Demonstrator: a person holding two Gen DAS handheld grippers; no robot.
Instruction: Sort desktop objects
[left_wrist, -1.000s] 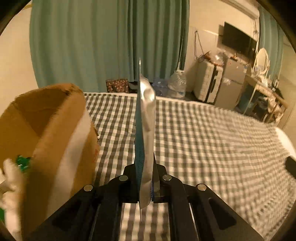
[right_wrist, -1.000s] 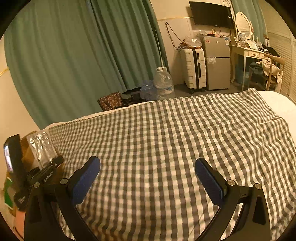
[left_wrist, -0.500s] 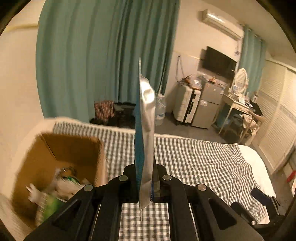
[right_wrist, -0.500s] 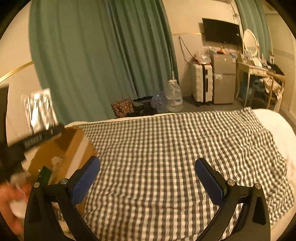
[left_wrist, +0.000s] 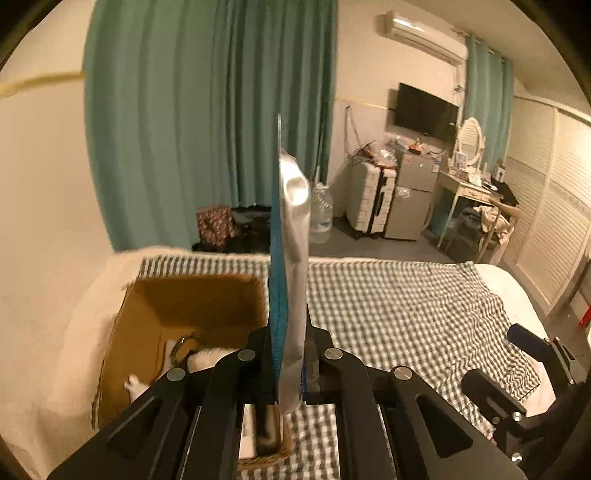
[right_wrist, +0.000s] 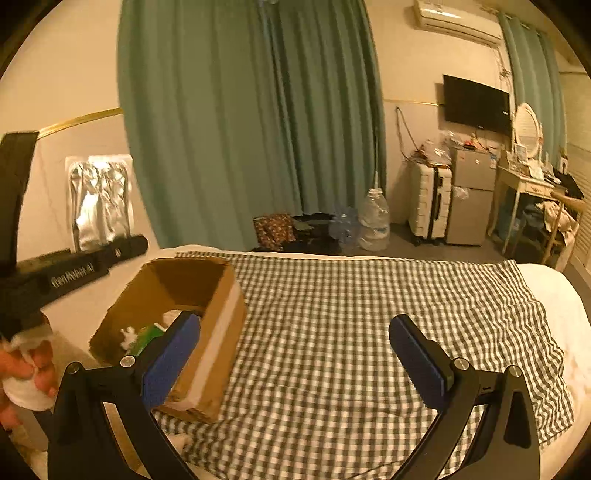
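Only one legible marking: "GenRobot.AI", white lettering along the black side of the left gripper (right_wrist: 122, 246), seen from the right wrist. Nothing readable elsewhere.

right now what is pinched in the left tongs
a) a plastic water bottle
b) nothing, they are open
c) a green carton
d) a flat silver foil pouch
d: the left tongs are shut on a flat silver foil pouch that stands upright on edge between them, above the cardboard box; the right wrist view shows the pouch's crinkled silver face.
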